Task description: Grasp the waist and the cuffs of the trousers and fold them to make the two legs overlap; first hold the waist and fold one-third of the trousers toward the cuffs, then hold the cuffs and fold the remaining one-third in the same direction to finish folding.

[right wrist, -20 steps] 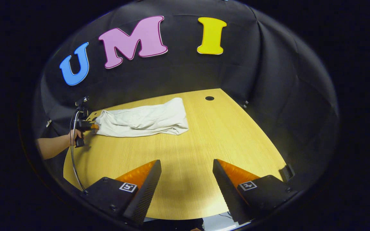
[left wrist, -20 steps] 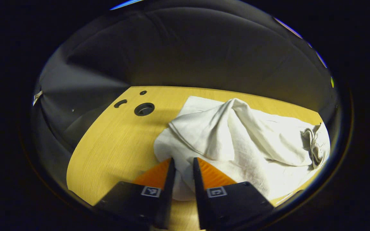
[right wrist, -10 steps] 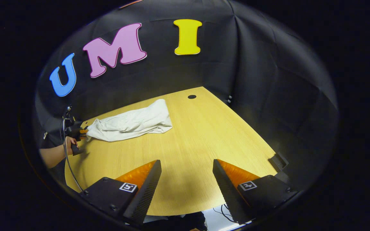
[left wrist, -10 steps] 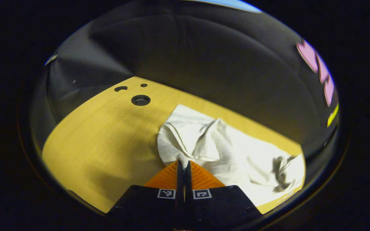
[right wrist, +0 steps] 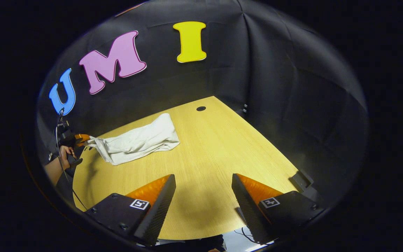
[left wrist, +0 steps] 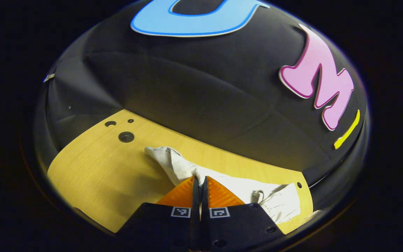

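Note:
White trousers (right wrist: 136, 141) lie stretched out on the far left part of the wooden table (right wrist: 215, 154). In the left gripper view my left gripper (left wrist: 199, 180) is shut on one end of the trousers (left wrist: 222, 183), and that end is lifted off the table. In the right gripper view the left gripper (right wrist: 79, 138) shows far off at the trousers' left end, held by a hand (right wrist: 65, 152). My right gripper (right wrist: 203, 180) stands open over bare table near the front edge, well apart from the cloth. I cannot tell whether the held end is waist or cuffs.
A round cable hole (right wrist: 200, 108) sits at the table's far corner. In the left gripper view a bigger round hole (left wrist: 126, 137) and two small holes lie near the table's left end. A dark fitting (right wrist: 301, 180) sits at the right edge.
My left gripper closed on the end of the trousers and has lifted it, pulling the cloth taut. My right gripper stayed open and its view swung slightly right.

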`<action>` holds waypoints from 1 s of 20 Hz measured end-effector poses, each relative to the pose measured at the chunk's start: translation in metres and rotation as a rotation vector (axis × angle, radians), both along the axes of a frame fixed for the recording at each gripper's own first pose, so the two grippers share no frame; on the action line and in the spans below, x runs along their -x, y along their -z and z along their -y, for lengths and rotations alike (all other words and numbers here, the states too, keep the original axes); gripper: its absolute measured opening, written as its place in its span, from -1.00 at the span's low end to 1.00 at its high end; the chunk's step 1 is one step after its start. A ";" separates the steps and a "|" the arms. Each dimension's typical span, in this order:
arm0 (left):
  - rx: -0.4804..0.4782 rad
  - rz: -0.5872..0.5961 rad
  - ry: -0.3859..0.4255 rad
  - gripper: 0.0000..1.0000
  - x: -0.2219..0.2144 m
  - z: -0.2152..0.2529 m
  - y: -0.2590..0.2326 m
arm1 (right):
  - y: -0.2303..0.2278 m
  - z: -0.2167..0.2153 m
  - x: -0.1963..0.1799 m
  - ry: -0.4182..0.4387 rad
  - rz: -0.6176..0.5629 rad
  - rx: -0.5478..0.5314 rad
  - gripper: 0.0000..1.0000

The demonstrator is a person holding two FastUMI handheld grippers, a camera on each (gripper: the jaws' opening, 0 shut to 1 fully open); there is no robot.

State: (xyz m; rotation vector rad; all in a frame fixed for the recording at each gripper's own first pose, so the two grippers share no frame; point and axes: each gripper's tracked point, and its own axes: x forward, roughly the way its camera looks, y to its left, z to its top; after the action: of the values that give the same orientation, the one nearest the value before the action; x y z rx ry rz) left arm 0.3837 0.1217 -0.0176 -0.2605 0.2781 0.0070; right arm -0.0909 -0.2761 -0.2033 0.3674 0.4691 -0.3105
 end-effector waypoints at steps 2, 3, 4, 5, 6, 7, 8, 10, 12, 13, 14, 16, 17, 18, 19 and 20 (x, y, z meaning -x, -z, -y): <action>0.004 0.025 0.019 -0.89 -0.005 0.025 -0.018 | -0.003 0.007 -0.004 -0.001 0.015 -0.008 0.98; 0.001 0.037 0.029 -0.89 -0.006 0.038 -0.028 | -0.004 0.010 -0.006 0.001 0.022 -0.011 0.98; -0.004 0.047 0.044 -0.96 -0.007 0.051 -0.037 | -0.005 0.015 -0.007 0.005 0.029 -0.013 0.98; -0.008 0.056 0.063 -0.96 -0.007 0.067 -0.045 | -0.005 0.019 -0.008 0.009 0.034 -0.018 0.98; -0.012 0.065 0.081 -0.90 -0.006 0.082 -0.053 | -0.004 0.025 -0.009 0.012 0.035 -0.026 0.97; -0.010 0.074 0.098 -0.96 -0.006 0.099 -0.059 | -0.001 0.030 -0.010 0.011 0.034 -0.038 0.97; -0.002 0.084 0.117 -0.90 -0.008 0.118 -0.065 | -0.001 0.035 -0.010 0.012 0.036 -0.047 0.98; 0.011 0.099 0.155 -0.89 -0.005 0.156 -0.075 | -0.001 0.051 -0.009 0.028 0.042 -0.053 0.97; 0.009 0.107 0.195 -0.89 -0.004 0.196 -0.079 | -0.001 0.067 -0.010 0.048 0.052 -0.063 0.98; 0.007 0.108 0.217 -0.90 -0.003 0.216 -0.080 | -0.002 0.074 -0.010 0.057 0.060 -0.071 0.98; 0.003 0.107 0.243 -0.90 -0.001 0.236 -0.079 | -0.001 0.081 -0.010 0.067 0.066 -0.079 0.98; -0.017 0.094 0.292 -0.89 0.005 0.273 -0.071 | 0.000 0.093 -0.008 0.083 0.075 -0.090 0.98; -0.032 0.085 0.316 -0.90 0.006 0.289 -0.065 | -0.001 0.099 -0.008 0.091 0.082 -0.094 0.97; -0.052 0.073 0.334 -0.90 0.008 0.307 -0.056 | -0.001 0.104 -0.007 0.097 0.088 -0.097 0.97; -0.069 0.058 0.350 -0.90 0.010 0.327 -0.046 | 0.001 0.107 -0.006 0.101 0.090 -0.101 0.97; -0.079 0.042 0.364 -0.89 0.011 0.342 -0.036 | 0.002 0.111 -0.005 0.104 0.090 -0.107 0.96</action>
State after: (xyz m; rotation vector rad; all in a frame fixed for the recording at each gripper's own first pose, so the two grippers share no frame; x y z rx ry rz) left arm 0.3723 -0.2206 0.0186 -0.1284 0.2797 -0.3461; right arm -0.0863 -0.3872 -0.2049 0.5092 0.3796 -0.3686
